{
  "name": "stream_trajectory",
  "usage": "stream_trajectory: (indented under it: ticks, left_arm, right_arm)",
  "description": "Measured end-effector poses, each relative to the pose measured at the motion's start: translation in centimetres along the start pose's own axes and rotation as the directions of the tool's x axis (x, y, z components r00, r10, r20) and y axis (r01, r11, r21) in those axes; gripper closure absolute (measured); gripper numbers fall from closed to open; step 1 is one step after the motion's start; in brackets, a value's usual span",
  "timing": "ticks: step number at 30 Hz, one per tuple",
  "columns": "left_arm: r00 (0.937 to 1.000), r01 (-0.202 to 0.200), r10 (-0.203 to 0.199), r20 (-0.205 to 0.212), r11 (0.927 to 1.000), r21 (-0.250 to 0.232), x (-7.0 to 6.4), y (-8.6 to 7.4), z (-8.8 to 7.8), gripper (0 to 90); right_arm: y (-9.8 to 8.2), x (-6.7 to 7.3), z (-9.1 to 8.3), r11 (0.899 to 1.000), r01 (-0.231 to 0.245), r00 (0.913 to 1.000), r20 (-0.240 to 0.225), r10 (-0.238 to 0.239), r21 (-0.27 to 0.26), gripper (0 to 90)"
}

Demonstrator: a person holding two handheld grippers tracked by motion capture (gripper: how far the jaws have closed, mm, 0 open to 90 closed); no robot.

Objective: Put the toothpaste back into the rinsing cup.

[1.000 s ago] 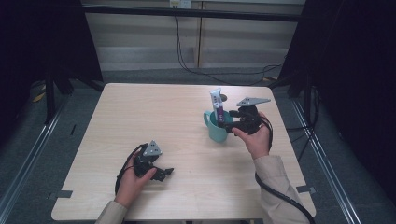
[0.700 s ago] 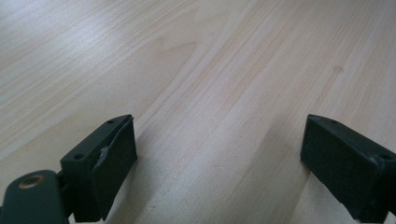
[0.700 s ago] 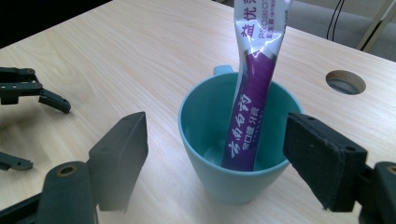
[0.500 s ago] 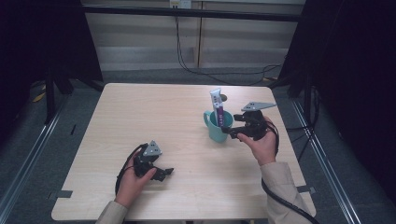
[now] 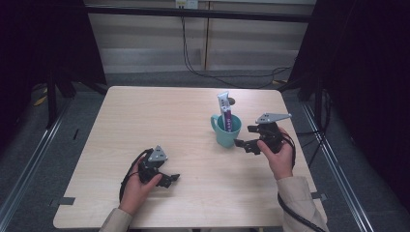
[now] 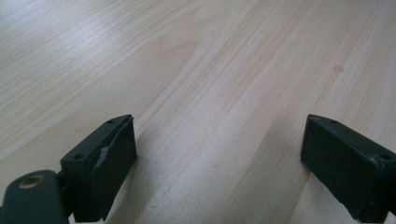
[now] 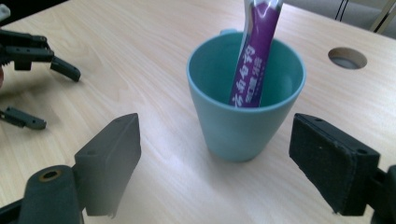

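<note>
Left claw [image 5: 170, 178] is resting low on the surface [image 5: 159, 116], gripped by the person's left hand [image 5: 138, 186], its jaws standing wide apart with nothing but bare pale wood between them, as the left gripper view is showing. Its cable is looping round beside that hand.

Well off to its right and farther from the person, the teal cup [image 5: 225, 130] is standing upright on the surface, its handle pointing away from the right claw. A purple-and-white tube [image 5: 225, 112] is leaning inside it, its lower end down in the cup and its upper part sticking out above the rim.

Just right of the cup, the right claw [image 5: 245, 144] is hovering in the person's right hand [image 5: 279, 153], aimed at the cup. Its jaws have just been opening and are now spread wide; in the right gripper view the cup [image 7: 245, 105] is sitting ahead of the two pads, clear of both, with the tube [image 7: 256, 51] rising behind its near wall. A round hole [image 7: 347, 57] is showing in the surface beyond the cup.
</note>
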State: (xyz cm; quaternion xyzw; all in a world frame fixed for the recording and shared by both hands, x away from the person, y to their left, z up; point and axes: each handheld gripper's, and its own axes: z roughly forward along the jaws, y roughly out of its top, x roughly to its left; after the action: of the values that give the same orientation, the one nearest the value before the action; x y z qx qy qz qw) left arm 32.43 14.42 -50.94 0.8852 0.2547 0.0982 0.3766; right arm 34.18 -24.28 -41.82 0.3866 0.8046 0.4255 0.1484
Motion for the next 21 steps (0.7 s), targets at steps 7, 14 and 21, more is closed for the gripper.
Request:
stream_trajectory:
  ticks: [7, 14, 21]
  left_arm:
    - [1.0000, 0.000, 0.000, 0.000, 1.0000, 0.000, 0.0, 0.0, 0.0, 10.2]
    - [1.0000, -0.001, 0.001, 0.000, 1.0000, -0.001, 0.0, 0.0, 0.0, 10.2]
    - [1.0000, -0.001, 0.001, 0.000, 1.0000, -0.001, 0.0, 0.0, 0.0, 10.2]
  right_arm:
    - [-1.6, 0.3, 0.1, 1.000, -0.006, 0.9999, -0.016, 0.007, 0.016, 15.8]
    - [-3.2, 1.1, 0.3, 1.000, -0.009, 0.9995, -0.030, 0.009, 0.017, 15.8]
    - [-4.6, 1.8, 0.8, 1.000, -0.016, 0.9991, -0.038, 0.017, 0.022, 15.9]
